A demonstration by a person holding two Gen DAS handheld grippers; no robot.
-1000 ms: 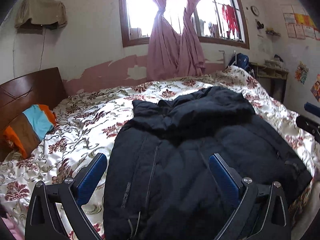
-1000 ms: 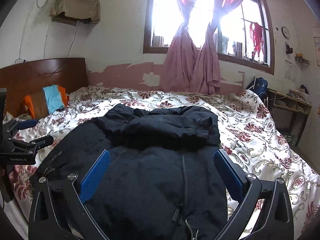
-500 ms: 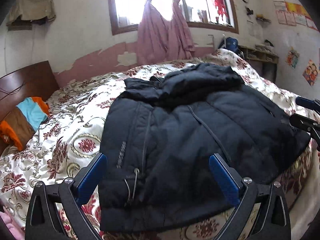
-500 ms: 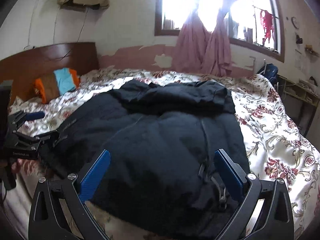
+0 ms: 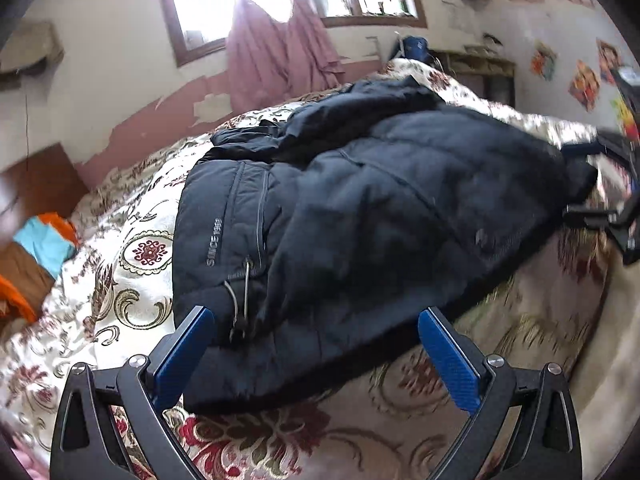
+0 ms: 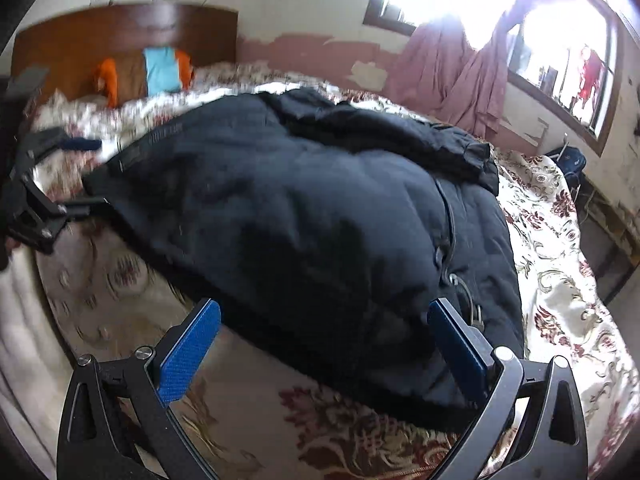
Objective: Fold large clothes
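Jacket (image 5: 360,216), dark navy, puffy quilted fabric w/ soft matte surface, lies spread on bed's floral bedspread (image 5: 132,280). Long axis runs from the near bed edge toward the window wall: hem nearest both cameras, hood/collar end bunched at the far end by the pink curtains (image 5: 276,56). Grey lettering runs along one front panel; metal zip pulls + thin cord dangle near the hem (image 5: 240,304). Bedspread is shiny cream satin w/ red flowers and gold scrolls. Left gripper (image 5: 316,356) released, blue textured pads wide apart, straddling the hem corner w/o gripping. Right gripper (image 6: 332,344) likewise spread wide, over the opposite hem corner, nothing clamped. Wooden headboard (image 6: 120,32) w/ orange-blue-brown pillow (image 6: 148,72) well apart from jacket.
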